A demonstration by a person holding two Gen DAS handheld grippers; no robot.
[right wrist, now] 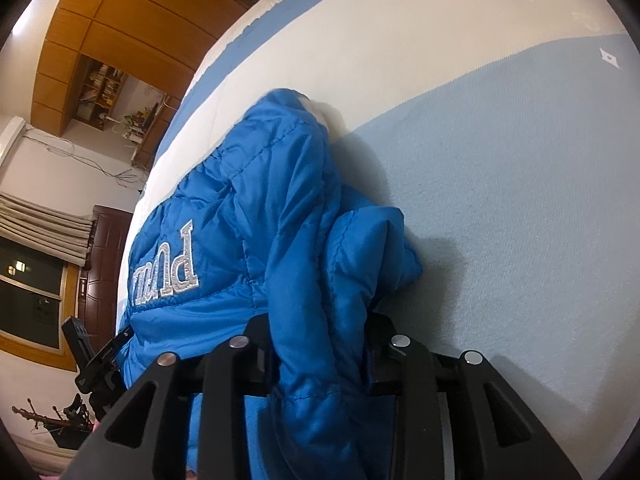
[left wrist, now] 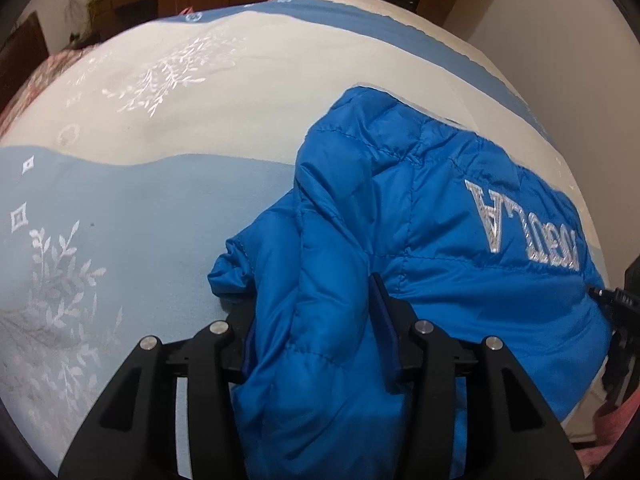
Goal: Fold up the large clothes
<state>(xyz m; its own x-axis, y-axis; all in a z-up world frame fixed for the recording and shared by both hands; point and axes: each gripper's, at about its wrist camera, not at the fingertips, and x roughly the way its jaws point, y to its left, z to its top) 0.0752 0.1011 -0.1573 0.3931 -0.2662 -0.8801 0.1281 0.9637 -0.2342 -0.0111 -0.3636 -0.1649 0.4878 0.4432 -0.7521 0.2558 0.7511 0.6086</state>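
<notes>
A bright blue puffer jacket (left wrist: 420, 200) with silver embroidered letters lies bunched on the bed cover (left wrist: 140, 200). In the left wrist view, my left gripper (left wrist: 316, 312) has a thick fold of the jacket filling the gap between its fingers and touching both blue pads. In the right wrist view, the same jacket (right wrist: 240, 200) rests on the cover (right wrist: 500, 160). My right gripper (right wrist: 320, 328) holds another puffy fold that fills its jaws from side to side. Both fingertips are partly buried in fabric.
The light blue and cream bed cover spreads wide to the left of the jacket in the left wrist view. A wooden wardrobe (right wrist: 100, 20), a window (right wrist: 28, 292) and a white wall (left wrist: 560, 40) border the bed. A black part of the other gripper (left wrist: 624, 308) shows at the jacket's right edge.
</notes>
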